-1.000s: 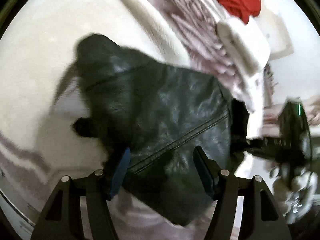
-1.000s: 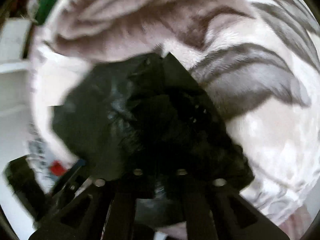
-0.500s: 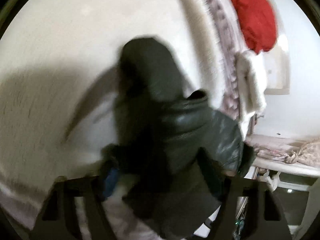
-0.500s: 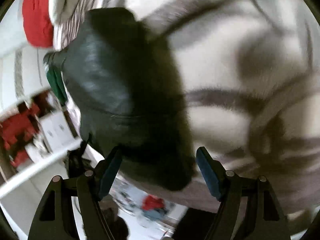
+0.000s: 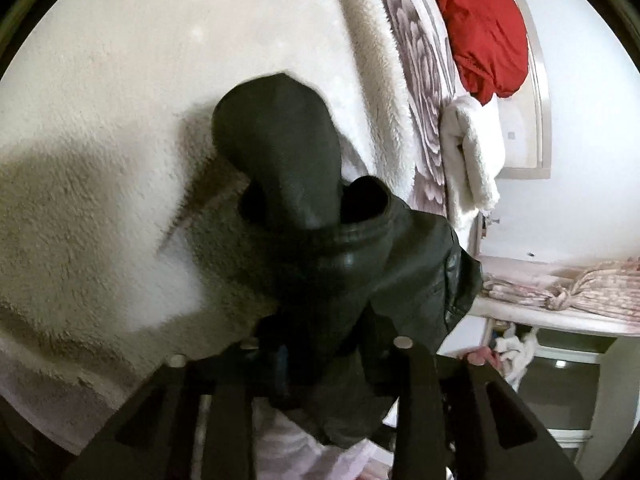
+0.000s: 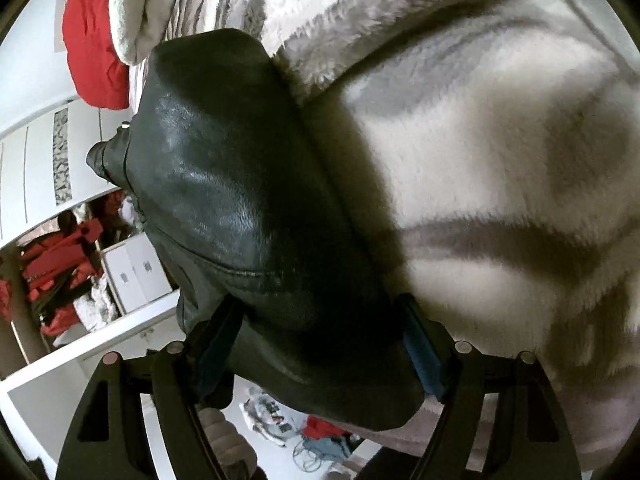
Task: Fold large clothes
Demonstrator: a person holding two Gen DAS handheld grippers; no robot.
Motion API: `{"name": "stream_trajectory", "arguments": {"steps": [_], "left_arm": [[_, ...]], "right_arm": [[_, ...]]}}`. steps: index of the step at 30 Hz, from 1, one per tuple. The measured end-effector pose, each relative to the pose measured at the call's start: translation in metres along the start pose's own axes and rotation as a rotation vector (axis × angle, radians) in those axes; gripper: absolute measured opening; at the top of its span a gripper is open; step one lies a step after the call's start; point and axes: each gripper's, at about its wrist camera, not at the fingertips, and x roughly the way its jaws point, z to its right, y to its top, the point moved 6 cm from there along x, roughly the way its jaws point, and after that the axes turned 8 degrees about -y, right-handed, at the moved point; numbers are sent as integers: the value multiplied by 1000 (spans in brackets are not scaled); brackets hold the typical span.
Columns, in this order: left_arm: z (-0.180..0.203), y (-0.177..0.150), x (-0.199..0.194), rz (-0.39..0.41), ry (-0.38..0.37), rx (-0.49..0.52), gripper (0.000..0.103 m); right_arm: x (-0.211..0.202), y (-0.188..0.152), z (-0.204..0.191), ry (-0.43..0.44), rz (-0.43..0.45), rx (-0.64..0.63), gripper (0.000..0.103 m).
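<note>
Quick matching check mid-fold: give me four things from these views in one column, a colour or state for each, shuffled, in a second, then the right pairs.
Things:
1. jacket
2. blanket
3. left gripper
4. right gripper

States:
A. pale and fluffy
B. red, bunched up
C. shut on black leather
D. jaws wide, pads clear of the leather
E. black, lying on the blanket

A sixth item for B: red garment.

Pairs: 1-E, 2-A, 3-C, 4-D, red garment-B
</note>
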Motion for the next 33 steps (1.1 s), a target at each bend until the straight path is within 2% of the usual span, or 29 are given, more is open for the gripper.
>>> {"name": "stream_trajectory", "arguments": {"steps": [1, 2, 3, 4, 6, 8, 10, 13, 16, 18, 19, 20, 22, 25, 28, 33], "left_arm": [[-2, -4, -2, -18, 2, -5, 47], [-2, -10, -3, -40, -12, -3, 53], [-2, -17, -7, -50, -24, 3, 66], [-2, -26, -7, -61, -27, 14, 72], [-5, -42, 1, -99, -41, 18, 72], [-12, -57, 24, -143, -49, -24, 72], [-14, -63, 43, -150, -59, -54, 73], [-11, -57, 62, -95, -74, -66, 81], [-5, -53, 63, -22, -72, -87, 81], [1, -53, 60, 20, -66, -73, 79], [5, -53, 58, 38, -57, -61, 68], [11, -52, 55, 62, -43, -44, 61], [19, -49, 52, 85, -34, -21, 45], [44, -43, 48, 119, -27, 30, 39], [68, -41, 47, 138, -47, 51, 37], [98, -31, 47, 173, -94, 77, 36]], "right_arm": [[0, 3, -1, 6, -6, -9, 81], [1, 5, -3, 7, -14, -23, 81], [0, 4, -4, 8, -17, -35, 81], [2, 6, -9, 3, -21, -55, 81], [1, 10, -12, 5, -18, -76, 81], [0, 18, -11, 38, -21, -72, 81], [8, 23, -14, 82, -31, -73, 84], [22, 35, -20, 160, -62, -84, 87], [36, 49, -34, 209, -106, -117, 88], [44, 55, -44, 216, -126, -134, 88], [46, 57, -45, 215, -127, -142, 87], [48, 59, -51, 212, -121, -153, 86], [46, 62, -60, 204, -93, -163, 70], [37, 65, -73, 233, -65, -155, 58], [27, 67, -89, 254, -50, -148, 52], [-1, 80, -129, 261, -21, -190, 48]]}}
